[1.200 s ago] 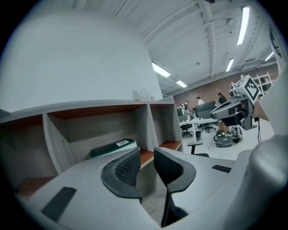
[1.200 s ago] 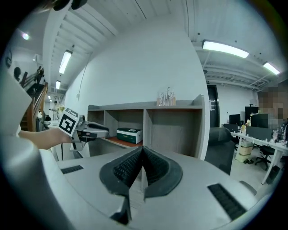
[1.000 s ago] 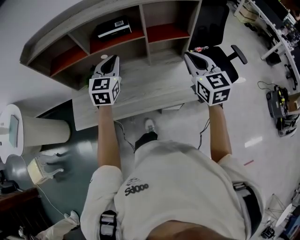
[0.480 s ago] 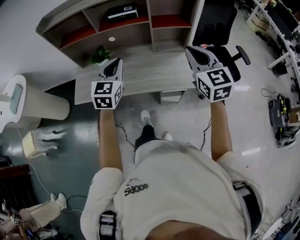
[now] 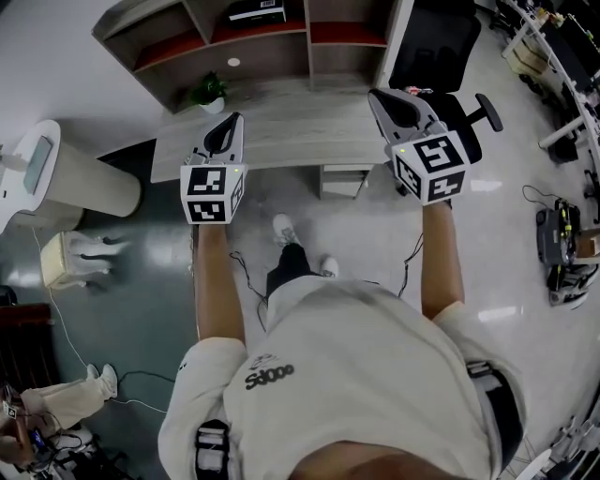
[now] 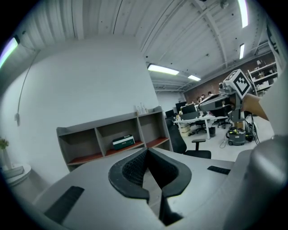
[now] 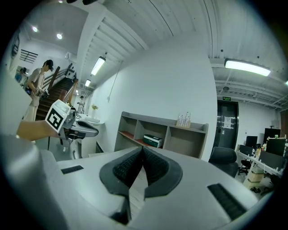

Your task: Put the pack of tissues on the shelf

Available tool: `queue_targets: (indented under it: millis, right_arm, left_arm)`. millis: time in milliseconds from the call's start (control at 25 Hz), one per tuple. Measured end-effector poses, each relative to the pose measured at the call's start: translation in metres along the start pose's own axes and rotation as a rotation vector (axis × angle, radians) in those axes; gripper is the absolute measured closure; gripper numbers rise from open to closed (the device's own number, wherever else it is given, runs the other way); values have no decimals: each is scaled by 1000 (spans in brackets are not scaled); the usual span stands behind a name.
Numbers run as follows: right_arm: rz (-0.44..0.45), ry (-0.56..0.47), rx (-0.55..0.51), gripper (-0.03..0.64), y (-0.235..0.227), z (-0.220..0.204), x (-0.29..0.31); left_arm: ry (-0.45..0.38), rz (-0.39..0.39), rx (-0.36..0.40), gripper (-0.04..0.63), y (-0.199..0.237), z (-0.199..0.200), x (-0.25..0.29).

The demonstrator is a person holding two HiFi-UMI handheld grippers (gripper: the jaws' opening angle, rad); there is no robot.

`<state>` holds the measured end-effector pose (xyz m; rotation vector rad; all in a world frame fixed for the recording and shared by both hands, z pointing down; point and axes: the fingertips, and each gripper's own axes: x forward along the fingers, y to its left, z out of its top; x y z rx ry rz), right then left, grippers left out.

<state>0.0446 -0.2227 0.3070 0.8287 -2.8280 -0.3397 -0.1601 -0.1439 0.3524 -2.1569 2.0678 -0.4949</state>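
Pack of tissues (image 5: 255,11), a dark rectangular packet with a white barcode label, lies flat in the middle compartment of the grey wooden shelf (image 5: 281,58), on that compartment's red-lined floor. The shelf has three open compartments side by side and stands along the back edge of the pale wood-grain bench (image 5: 300,131).

Left tool (image 6: 147,150), a matte grey two-jaw unit with ribbed black pads, is closed: the jaws meet at the tips and nothing sits between them. In the head view it shows over the bench toward the left front corner, well apart from the shelf.

Right tool (image 7: 143,148), of the same build, is also closed and empty, with the pads together at the tips. In the head view it shows at the right edge of the bench.

Neither tool touches the pack of tissues.

A small green potted plant (image 5: 208,91) stands near the back left corner of the bench. A black office chair (image 5: 436,42) stands off the right end. A cluster of clear bottles (image 7: 185,119) stands on the shelf top, above the right compartment.
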Motion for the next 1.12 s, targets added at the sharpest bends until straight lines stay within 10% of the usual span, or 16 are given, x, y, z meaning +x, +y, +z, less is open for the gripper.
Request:
queue_targets:
  millis: [1120]
  right_arm:
    - [67, -52, -66, 611, 16, 25, -27]
  left_arm:
    - [-56, -7, 73, 577, -27, 46, -29]
